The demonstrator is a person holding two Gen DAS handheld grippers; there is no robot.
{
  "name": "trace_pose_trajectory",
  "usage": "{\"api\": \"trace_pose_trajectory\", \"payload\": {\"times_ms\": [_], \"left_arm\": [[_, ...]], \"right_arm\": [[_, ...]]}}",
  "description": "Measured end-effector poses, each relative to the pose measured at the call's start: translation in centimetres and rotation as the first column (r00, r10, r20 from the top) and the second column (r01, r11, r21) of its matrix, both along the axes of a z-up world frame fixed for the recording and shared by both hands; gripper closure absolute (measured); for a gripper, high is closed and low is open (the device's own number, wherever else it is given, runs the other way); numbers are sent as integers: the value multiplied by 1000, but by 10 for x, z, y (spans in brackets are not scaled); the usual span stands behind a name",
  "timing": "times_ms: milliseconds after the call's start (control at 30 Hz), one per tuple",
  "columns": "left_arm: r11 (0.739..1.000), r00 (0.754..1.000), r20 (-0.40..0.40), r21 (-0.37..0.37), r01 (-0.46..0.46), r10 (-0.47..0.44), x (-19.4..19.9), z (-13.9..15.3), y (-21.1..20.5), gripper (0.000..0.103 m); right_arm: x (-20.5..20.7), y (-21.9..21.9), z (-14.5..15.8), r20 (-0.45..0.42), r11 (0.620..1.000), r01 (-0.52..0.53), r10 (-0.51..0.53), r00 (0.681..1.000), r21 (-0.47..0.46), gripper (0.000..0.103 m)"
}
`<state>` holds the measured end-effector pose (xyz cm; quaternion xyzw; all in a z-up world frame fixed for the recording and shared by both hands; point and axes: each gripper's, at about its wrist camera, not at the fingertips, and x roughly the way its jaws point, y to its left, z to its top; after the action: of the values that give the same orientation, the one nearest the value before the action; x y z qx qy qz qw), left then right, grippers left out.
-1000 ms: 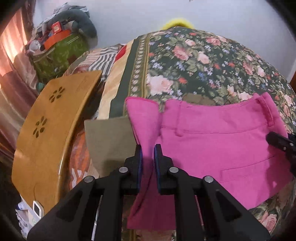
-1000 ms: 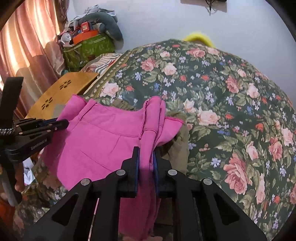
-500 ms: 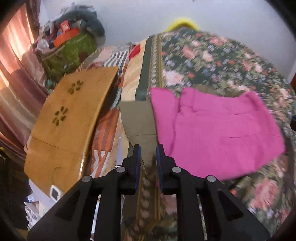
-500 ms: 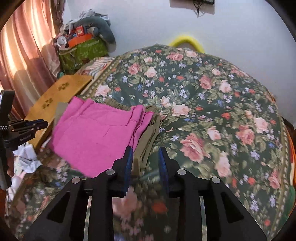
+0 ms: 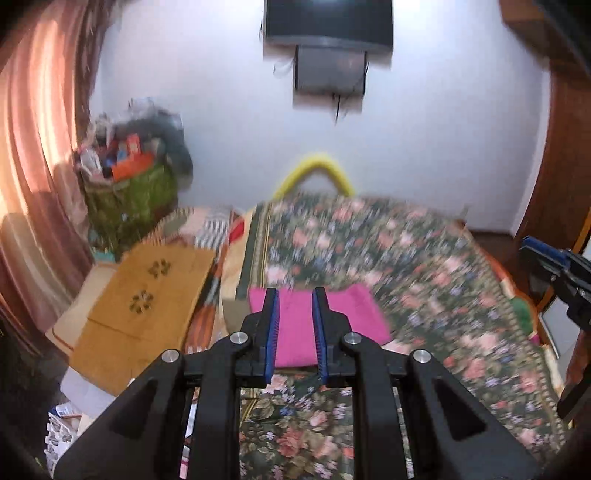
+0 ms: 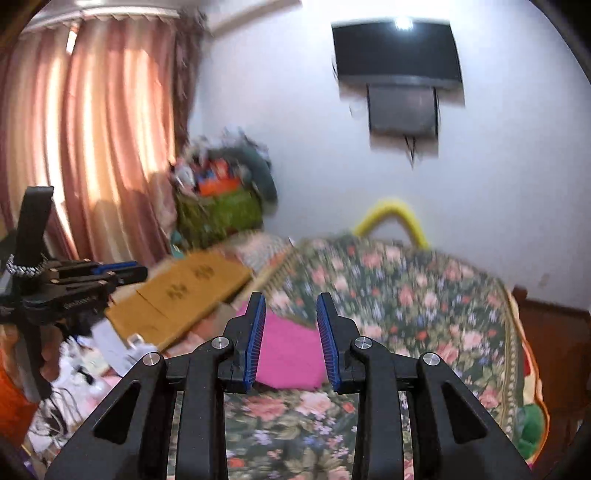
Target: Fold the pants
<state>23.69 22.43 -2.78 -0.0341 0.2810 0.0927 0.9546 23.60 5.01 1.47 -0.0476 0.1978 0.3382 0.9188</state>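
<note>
The pink pants [image 5: 354,321] lie folded into a flat rectangle on the floral bedspread [image 5: 424,280], near its left edge; in the right wrist view the pants [image 6: 291,350] show through the jaw gap. My left gripper [image 5: 295,291] hangs well above and back from them, jaws a narrow gap apart and holding nothing. My right gripper [image 6: 290,295] is also raised, open a little wider and empty. Each gripper shows at the edge of the other's view: the left gripper [image 6: 122,273] and the right gripper [image 5: 532,245]. Both views are blurred by motion.
A wooden board [image 5: 147,295] lies left of the bed, with a full green bag [image 5: 129,195] behind it by the curtain [image 6: 110,147]. A wall-mounted screen [image 5: 328,22] and a yellow hoop [image 5: 314,173] are at the far wall. Olive cloth [image 5: 232,314] peeks out beside the pants.
Both grippers let go of the pink pants, which dropped flat onto the bed. Both then rose and pulled back, so the far wall and screen came into view. The right jaws widened.
</note>
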Motion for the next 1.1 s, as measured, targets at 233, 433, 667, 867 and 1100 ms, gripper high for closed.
{"api": "trace_pose_trajectory", "payload": {"times_ms": [233, 433, 667, 867, 1100], "left_arm": [[999, 980, 196, 50, 15, -25, -106, 57, -57, 86], [998, 952, 303, 65, 17, -36, -178, 74, -93, 81], [998, 927, 376, 58, -25, 1, -236, 75, -116, 23], [998, 927, 376, 43, -36, 17, -252, 71, -117, 5], [998, 924, 380, 48, -47, 25, -259, 68, -118, 2]], "right_arm": [[-88, -27, 39, 101, 987, -54, 39, 994, 151, 77], [-151, -42, 42, 175, 978, -49, 12, 984, 205, 77], [-180, -53, 37, 217, 975, -5, -45, 975, 224, 32], [-188, -55, 40, 242, 979, 40, -89, 966, 202, 4], [-195, -59, 36, 226, 979, 58, -102, 969, 193, 0]]}}
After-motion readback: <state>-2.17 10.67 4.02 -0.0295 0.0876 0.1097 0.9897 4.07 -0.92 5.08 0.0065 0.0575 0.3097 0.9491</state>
